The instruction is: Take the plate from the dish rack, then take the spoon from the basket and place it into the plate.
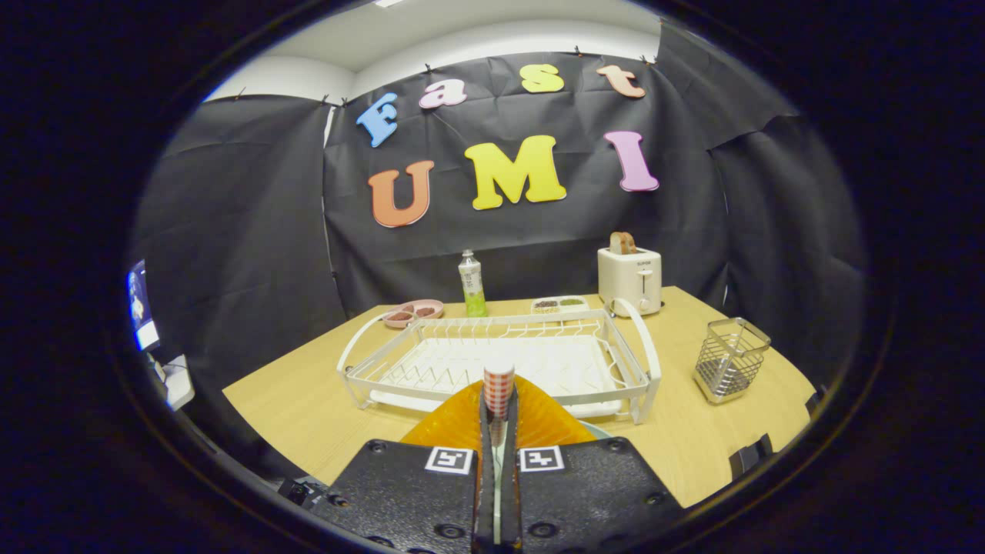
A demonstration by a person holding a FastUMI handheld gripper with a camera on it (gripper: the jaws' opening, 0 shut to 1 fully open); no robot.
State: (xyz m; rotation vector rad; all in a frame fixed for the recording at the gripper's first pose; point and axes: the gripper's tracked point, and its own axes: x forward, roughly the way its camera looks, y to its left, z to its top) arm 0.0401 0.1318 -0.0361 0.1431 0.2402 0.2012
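Black and bumpy, the two fingers of the gripper (499, 400) sat close together, each with a square black-and-white sticker on top. They were squeezed on the handle of the spoon (499, 382), which stood up between them. The handle was thin, with a red and white checked pattern and a pale rounded tip. Under the fingers, and poking out on both sides, lay the plate (531, 419). It was orange, round and a bit see-through, with little ridges fanning out to its rim. It rested on the table (308, 408), a smooth sheet of light wood.

Far off to the left of the fingers, a pink dish (413, 312) with dark bits in it sat near the back of the table. Just beyond the spoon tip stood the dish rack (642, 362), made of thin white wire with curved handles at its ends and a flat white tray in its bottom. Behind the rack was a plastic bottle (471, 283) with a white cap and green at its base. To the right of the bottle lay a small white tray (560, 305) with dark and green food. Next came a boxy cream toaster (629, 278) with a brown slice sticking out. Well to the right of the fingers stood the basket (729, 360), a shiny square cup of metal mesh.
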